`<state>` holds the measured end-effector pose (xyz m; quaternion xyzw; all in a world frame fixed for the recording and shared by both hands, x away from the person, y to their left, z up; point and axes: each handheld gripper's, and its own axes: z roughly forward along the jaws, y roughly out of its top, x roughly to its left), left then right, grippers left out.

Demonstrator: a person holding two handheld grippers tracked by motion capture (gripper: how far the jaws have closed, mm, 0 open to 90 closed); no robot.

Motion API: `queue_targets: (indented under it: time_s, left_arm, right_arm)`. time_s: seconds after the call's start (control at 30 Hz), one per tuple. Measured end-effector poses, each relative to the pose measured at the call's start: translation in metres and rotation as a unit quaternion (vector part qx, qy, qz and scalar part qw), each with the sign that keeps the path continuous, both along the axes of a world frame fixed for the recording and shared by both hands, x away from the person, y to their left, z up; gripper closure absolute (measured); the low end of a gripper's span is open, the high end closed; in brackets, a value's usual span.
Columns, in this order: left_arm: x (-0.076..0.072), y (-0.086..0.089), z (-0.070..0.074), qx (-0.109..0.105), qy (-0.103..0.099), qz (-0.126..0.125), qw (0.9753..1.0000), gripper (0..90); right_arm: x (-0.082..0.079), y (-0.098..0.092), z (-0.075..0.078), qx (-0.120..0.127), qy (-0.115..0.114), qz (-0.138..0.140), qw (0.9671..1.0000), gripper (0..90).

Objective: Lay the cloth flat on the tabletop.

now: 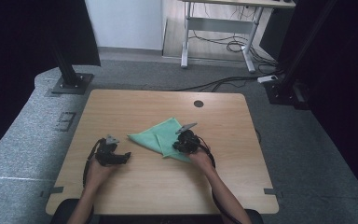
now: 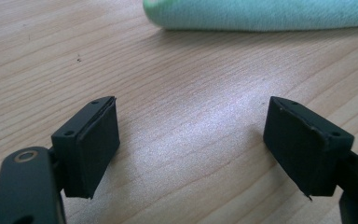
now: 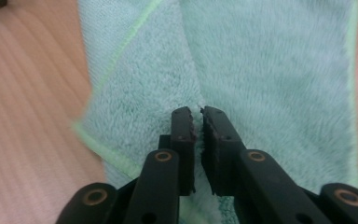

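Folded mint-green terry cloth (image 1: 165, 137) with lighter green hem, lying at the centre of the light wooden table (image 1: 121, 196). Right tongs (image 3: 198, 122), nearly together, pinch a ridge of the cloth at its 4 o'clock corner. Left tongs (image 2: 191, 144), jaws wide apart, rest on bare wood at the cloth's 8 o'clock, just beside its edge.

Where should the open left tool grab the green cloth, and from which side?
Probably the pointed corner of the cloth that sticks out toward the left tool. It lies flat on the table with bare wood around it, so come in low from the left, jaws spread above and below the edge. The right tool is nearly shut on the fold.
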<state>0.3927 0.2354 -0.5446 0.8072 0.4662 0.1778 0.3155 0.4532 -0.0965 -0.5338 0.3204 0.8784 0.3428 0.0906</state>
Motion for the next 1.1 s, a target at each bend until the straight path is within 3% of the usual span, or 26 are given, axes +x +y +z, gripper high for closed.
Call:
queue_targets:
  time_s: [0.13, 0.2, 0.3, 0.37, 0.63, 0.73, 0.83, 0.9, 1.1]
  left_arm:
    - [0.000, 0.001, -0.001, -0.003, -0.006, -0.001, 1.0000, 17.4]
    - [0.000, 0.001, -0.002, -0.005, -0.008, -0.001, 1.0000, 17.1]
    - [0.000, 0.001, -0.002, -0.004, -0.008, -0.002, 1.0000, 16.4]
    - [0.000, 0.000, -0.002, -0.004, -0.008, -0.003, 1.0000, 15.6]
    - [0.000, 0.000, -0.002, -0.005, -0.007, -0.004, 1.0000, 14.8]
    - [0.000, 0.000, -0.002, -0.005, -0.007, -0.003, 1.0000, 14.7]
    - [0.000, 0.000, -0.002, -0.005, -0.007, -0.003, 1.0000, 14.7]
    - [0.000, 0.000, -0.002, -0.005, -0.007, -0.002, 1.0000, 14.6]
    - [0.000, -0.001, -0.003, -0.005, -0.007, -0.002, 1.0000, 14.6]
  right_arm:
    - [0.003, -0.006, -0.001, 0.021, 0.008, -0.009, 0.9997, 73.7]
    - [0.002, -0.007, 0.003, 0.009, -0.004, -0.012, 0.9999, 69.6]
    - [-0.001, -0.008, 0.014, 0.024, -0.010, -0.011, 0.9996, 64.6]
    - [-0.008, -0.003, 0.021, 0.034, -0.006, 0.004, 0.9994, 64.0]
    - [-0.024, 0.019, 0.028, 0.034, -0.004, 0.052, 0.9981, 62.8]
    - [-0.026, 0.027, 0.023, 0.030, 0.003, 0.066, 0.9974, 62.0]
    - [-0.028, 0.036, 0.011, 0.009, 0.007, 0.071, 0.9974, 59.9]
    - [-0.028, 0.039, 0.001, -0.007, 0.003, 0.068, 0.9977, 69.3]
    - [-0.028, 0.034, 0.008, -0.012, -0.003, 0.061, 0.9981, 84.8]
